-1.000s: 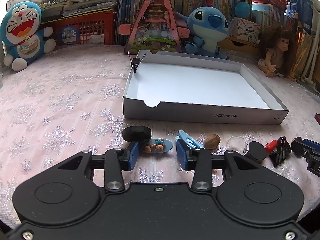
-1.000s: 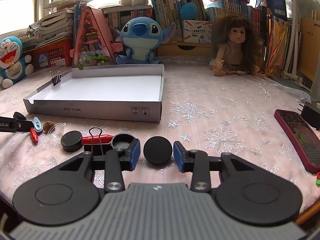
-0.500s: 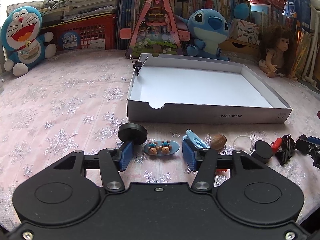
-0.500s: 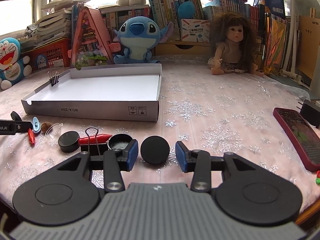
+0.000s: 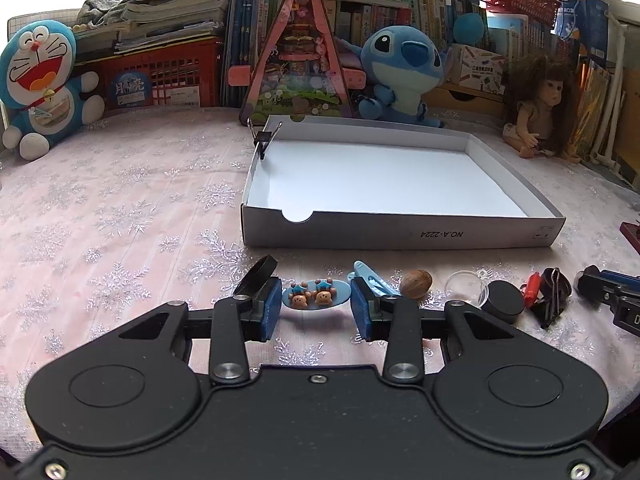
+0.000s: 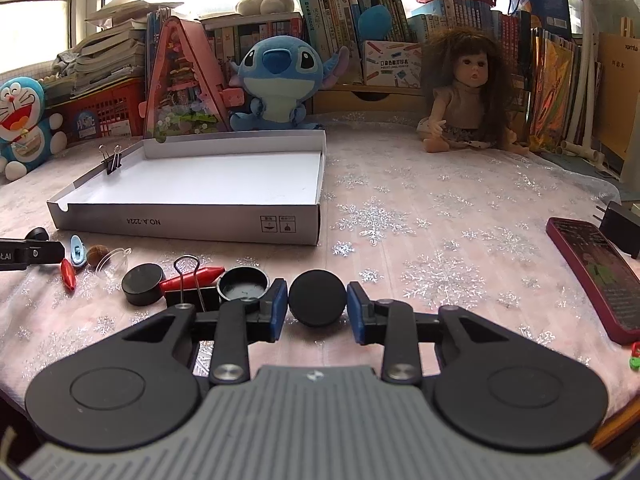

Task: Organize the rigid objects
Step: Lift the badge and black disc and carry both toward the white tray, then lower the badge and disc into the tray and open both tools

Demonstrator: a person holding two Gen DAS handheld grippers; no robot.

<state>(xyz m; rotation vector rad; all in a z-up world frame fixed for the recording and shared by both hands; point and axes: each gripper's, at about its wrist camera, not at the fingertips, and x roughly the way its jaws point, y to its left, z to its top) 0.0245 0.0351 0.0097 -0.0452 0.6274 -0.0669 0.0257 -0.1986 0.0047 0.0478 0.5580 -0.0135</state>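
Left fingers: left gripper (image 5: pixel 316 310) jaws closing around the blue oval clip (image 5: pixel 315 298) with two little bear figures; blue pads sit at each end of it, looks like contact at both ends, clip seems lifted a bit off the cloth.
Right fingers: right gripper (image 6: pixel 318 308) jaws closing on the black round cap (image 6: pixel 317 298); left pad looks to be touching it, thin gap visible at the right pad, so not clamped yet.
Black ring: black ring (image 5: pixel 261 276) tipped up against the outside of the left gripper's left finger.
Box: shallow white cardboard box (image 5: pixel 400 236) sits beyond both grippers on the snowflake tablecloth (image 5: pixel 100 216); inside bare except a binder clip (image 5: pixel 264 136) pinched on its far-left wall.
Loose items, left view: light blue clip (image 5: pixel 370 280) just beside the right finger, then a walnut (image 5: pixel 416 282), clear plastic dome (image 5: pixel 466 286), black puck (image 5: pixel 504 303), red piece and black binder clip (image 5: pixel 554 296) in a row to the right.
Loose items, right view: open black lid (image 6: pixel 243 285) touching the right gripper's left finger; red crayon-like stick (image 6: pixel 192 276) behind a second binder clip (image 6: pixel 188 286).
Phone: dark red phone (image 6: pixel 596 272) at right edge of the table, well apart from the pile.
Background: plush toys, doll (image 6: pixel 468 92), books along the far edge.
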